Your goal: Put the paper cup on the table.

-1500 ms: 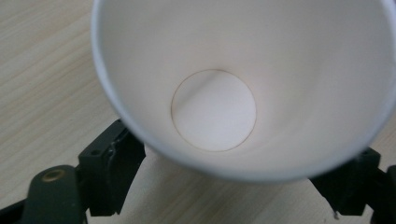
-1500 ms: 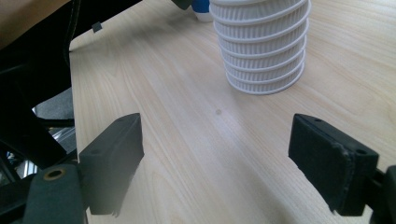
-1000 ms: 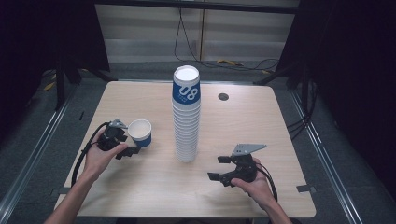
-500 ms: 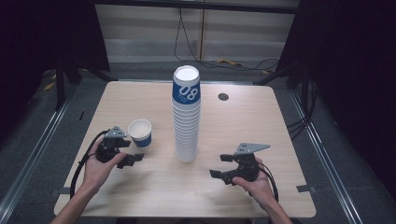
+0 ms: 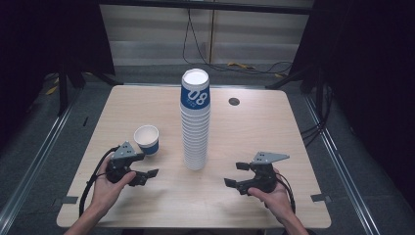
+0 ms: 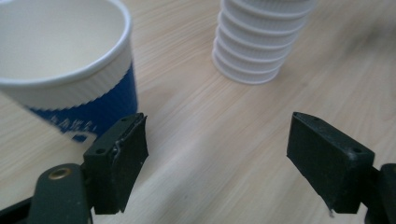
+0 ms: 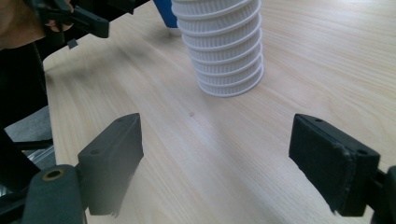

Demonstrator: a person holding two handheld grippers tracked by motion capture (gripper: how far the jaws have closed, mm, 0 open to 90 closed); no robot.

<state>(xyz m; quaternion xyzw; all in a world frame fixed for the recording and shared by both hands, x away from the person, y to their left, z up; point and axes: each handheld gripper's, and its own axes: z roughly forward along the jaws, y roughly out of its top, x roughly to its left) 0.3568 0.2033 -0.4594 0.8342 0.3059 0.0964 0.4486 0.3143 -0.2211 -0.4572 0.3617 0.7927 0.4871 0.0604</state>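
Observation:
A tall stack of white ribbed paper cups (image 5: 195, 122), its top cup banded blue, stands mid-table. A single blue-and-white cup (image 5: 147, 139) stands upright to its left. My left gripper (image 5: 148, 165) is just in front of that cup, open and empty. In the left gripper view the cup (image 6: 65, 60) sits beyond the left jaw, apart from it, and the stack's base (image 6: 254, 51) is farther off. My right gripper (image 5: 236, 175) rests low at the front right, open, nothing between its fingers. In the right gripper view the stack (image 7: 224, 46) is ahead, beyond the jaws.
The wooden table (image 5: 274, 137) has a small dark round grommet (image 5: 234, 101) at the back right. Bare tabletop lies between the two grippers at the front. Cables run over the floor behind the table. The other hand's gripper (image 7: 84, 21) shows far off in the right gripper view.
My left gripper has drawn back from beside the single cup toward the front edge, and the cup stays put. The right gripper has hardly moved.

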